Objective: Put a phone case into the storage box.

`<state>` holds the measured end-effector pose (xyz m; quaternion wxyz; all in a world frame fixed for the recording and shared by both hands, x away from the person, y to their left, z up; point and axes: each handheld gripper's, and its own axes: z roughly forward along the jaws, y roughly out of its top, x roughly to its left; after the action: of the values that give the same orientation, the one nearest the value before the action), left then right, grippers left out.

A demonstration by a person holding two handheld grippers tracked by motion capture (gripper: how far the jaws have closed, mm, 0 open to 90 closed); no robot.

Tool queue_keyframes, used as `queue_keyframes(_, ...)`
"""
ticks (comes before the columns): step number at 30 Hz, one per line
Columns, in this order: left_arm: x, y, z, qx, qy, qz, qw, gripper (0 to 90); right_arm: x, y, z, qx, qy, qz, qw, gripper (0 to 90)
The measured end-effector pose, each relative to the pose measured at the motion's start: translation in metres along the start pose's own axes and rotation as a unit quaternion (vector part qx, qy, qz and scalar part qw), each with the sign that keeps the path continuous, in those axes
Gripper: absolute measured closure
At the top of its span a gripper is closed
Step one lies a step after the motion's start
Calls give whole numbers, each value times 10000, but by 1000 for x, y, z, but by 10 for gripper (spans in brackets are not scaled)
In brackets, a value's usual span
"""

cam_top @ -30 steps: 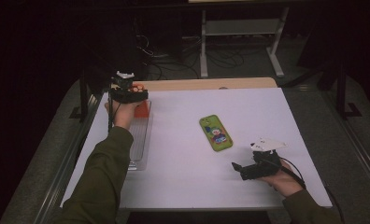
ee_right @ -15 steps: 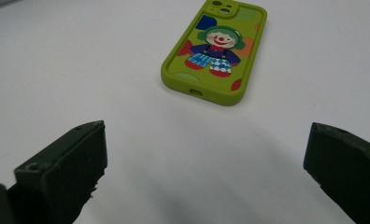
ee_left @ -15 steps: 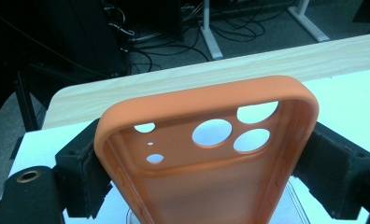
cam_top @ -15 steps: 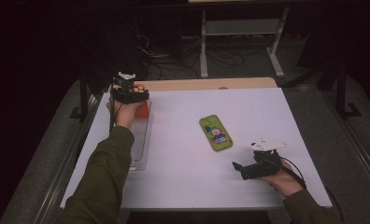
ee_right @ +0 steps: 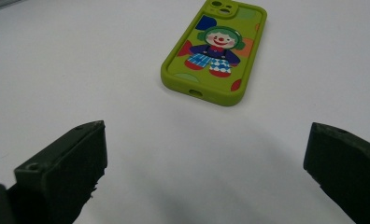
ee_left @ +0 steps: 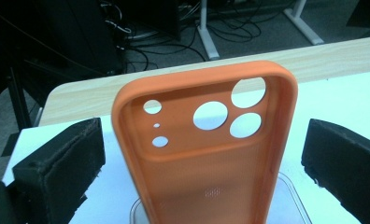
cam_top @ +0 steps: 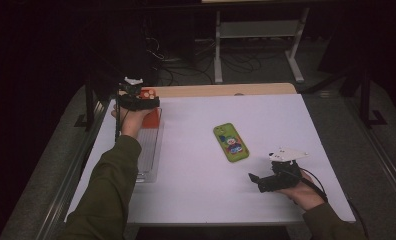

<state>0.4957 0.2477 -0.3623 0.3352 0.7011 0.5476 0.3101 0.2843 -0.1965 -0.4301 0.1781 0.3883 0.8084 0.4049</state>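
At table's left | clear tray (cam_top: pixel 148 160) | orange case (ee_left: pixel 206 154) upright inside

Count: 2 phone cases total, i.e. 1 orange case (ee_left: pixel 206 154) w/ 6 cutout holes & 1 green case (cam_top: pixel 231 142) w/ clown print; 1 clear tray (cam_top: pixel 148 155); 2 grippers, left gripper (cam_top: pixel 153 102) + right gripper (cam_top: pixel 255 180); 1 table (cam_top: pixel 286 115).

White table top, wooden strip at the far edge

The table (cam_top: pixel 196 200) carries a green phone case (cam_top: pixel 231 142) lying flat near its middle and, by its left edge, what seems a clear tray (cam_top: pixel 148 155)
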Motion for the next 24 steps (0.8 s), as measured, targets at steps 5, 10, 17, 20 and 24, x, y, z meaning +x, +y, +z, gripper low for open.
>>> queue_keyframes(5,-1,1,-13,29,-200,129,9997,0,1,1,-1,22,1,59,10000,0)
queue_keyframes(10,-3,0,-26,15,-463,283,9985,0,2,0,-2,1,-9,36,10000,0)
queue_keyframes(17,-11,-4,-45,-9,-825,471,9955,0,1,0,-3,-34,-3,21,10000,0)
queue_keyframes(20,-16,-6,-53,1,-1012,578,9932,0,2,2,-2,-26,10,68,10000,0)
queue_keyframes(24,-25,-7,-63,-22,-1353,724,9882,0,1,6,0,-65,8,77,9999,0)
